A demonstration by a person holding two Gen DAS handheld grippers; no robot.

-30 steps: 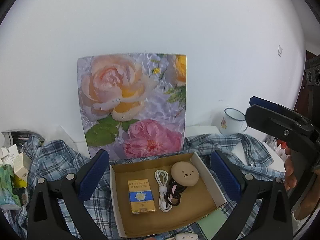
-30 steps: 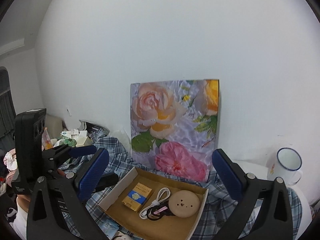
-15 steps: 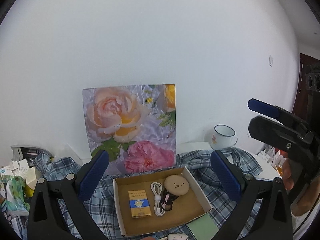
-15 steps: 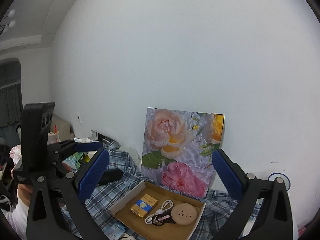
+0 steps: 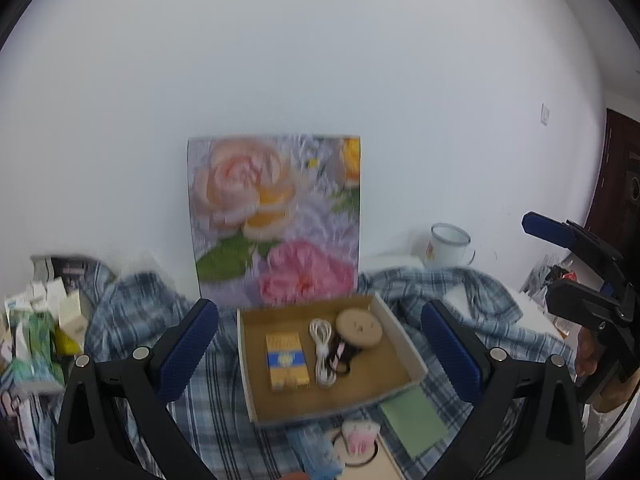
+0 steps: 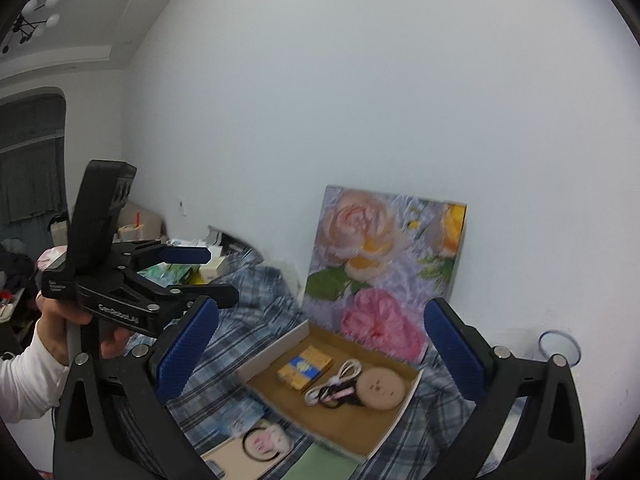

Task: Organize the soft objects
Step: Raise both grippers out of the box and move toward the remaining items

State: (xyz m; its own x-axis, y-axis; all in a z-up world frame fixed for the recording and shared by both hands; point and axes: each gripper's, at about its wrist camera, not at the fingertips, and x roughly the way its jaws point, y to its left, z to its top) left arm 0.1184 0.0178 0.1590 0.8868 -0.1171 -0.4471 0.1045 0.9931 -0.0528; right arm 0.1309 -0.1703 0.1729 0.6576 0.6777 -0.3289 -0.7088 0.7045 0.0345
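A: What does the left wrist view show?

B: The left gripper is spread wide and holds nothing. Framed between its blue pads sits a shallow cardboard box on a rumpled plaid shirt. Compared with half a second ago the box looks larger and nearer, so this gripper has come back toward the table. I judge that as lining up for a first pick; nothing has been grasped.

A: And the soft things?

B: Inside the box lie a coiled white cable, dark hair ties beside it, and a round beige puff touching them, next to a yellow and blue packet. In front of the box lies a small pink paw-shaped item.

A: The right wrist view?

B: The right gripper is likewise fully open and empty. It has swung, so the box now sits lower and more central. A hand in a white sleeve holds the other gripper at left. A floral panel leans on the wall behind.
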